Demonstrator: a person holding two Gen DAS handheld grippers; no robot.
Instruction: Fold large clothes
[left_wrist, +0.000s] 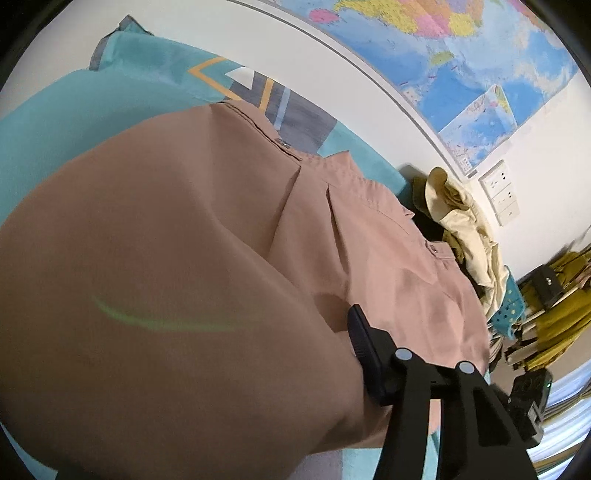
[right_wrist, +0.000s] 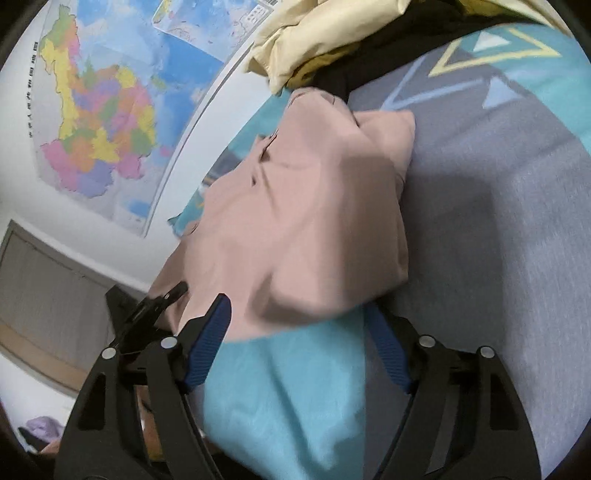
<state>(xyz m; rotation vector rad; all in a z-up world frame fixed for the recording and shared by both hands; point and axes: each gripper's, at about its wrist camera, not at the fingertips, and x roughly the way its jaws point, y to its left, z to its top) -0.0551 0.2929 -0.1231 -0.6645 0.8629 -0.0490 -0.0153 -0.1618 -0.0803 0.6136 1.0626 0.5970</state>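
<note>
In the left wrist view, a teal bedcover (left_wrist: 66, 122) with grey and yellow shapes filled the upper left, and the pink-brown trousers (left_wrist: 166, 258) lay spread over it, taking up most of the picture. Their waistband, with a small button, ran along the far edge toward the wall. A fold of the trousers bulged up close to the camera. At the lower middle, only one black finger (left_wrist: 364, 347) of the left claw (left_wrist: 343, 373) showed, lying against the cloth; the other finger was hidden behind the fold, so whether the claw pinched the cloth could not be told. Farther right sat a heap of cream clothes (left_wrist: 465, 221), with a wall map (left_wrist: 461, 55) and white wall sockets (left_wrist: 502, 192) above it and mustard-yellow cloth (left_wrist: 561, 295) at the far right edge.

In the right wrist view, a coloured wall map (right_wrist: 99, 133) hung at the left. Below it a black claw finger (right_wrist: 162, 299), apparently the left one, touched the trousers' left edge. The trousers (right_wrist: 306, 221) lay bunched in the middle of the bed, on the teal and grey cover (right_wrist: 498, 240). The right claw (right_wrist: 295, 339) stood spread wide, its blue pads (right_wrist: 212, 332) on either side of the trousers' near edge and not pressing it. Cream clothes (right_wrist: 295, 40) were piled at the top.
</note>
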